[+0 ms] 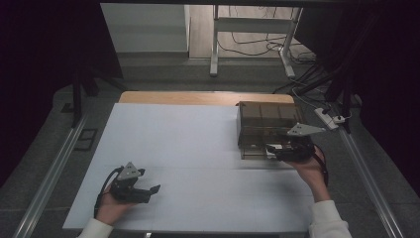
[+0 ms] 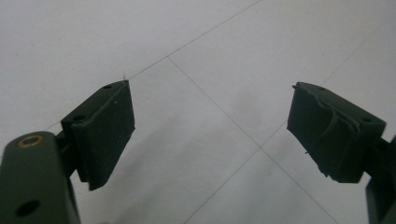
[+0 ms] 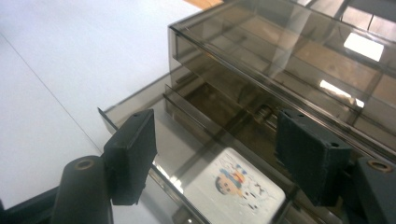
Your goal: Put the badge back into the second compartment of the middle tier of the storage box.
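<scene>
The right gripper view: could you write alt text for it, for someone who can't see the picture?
Two black jaws of the right gripper stand apart over the pulled-out drawer of a smoky, see-through plastic organizer box. In the drawer, between the jaws, lies a white card with a cartoon figure, not gripped. The box sits on a white table.

Looks like a lab or recording studio bay, not a home. Black curtains (image 1: 44, 64) hang on both sides. The table (image 1: 198, 148) wears a plain white sheet over a wood top, on grey carpet floor (image 1: 163, 74). Metal rails (image 1: 54, 173) run along both table sides. Cables (image 1: 262, 47) sprawl on the floor behind around a white frame leg (image 1: 214, 44), with a power strip (image 1: 327, 119) at the right edge.
</scene>
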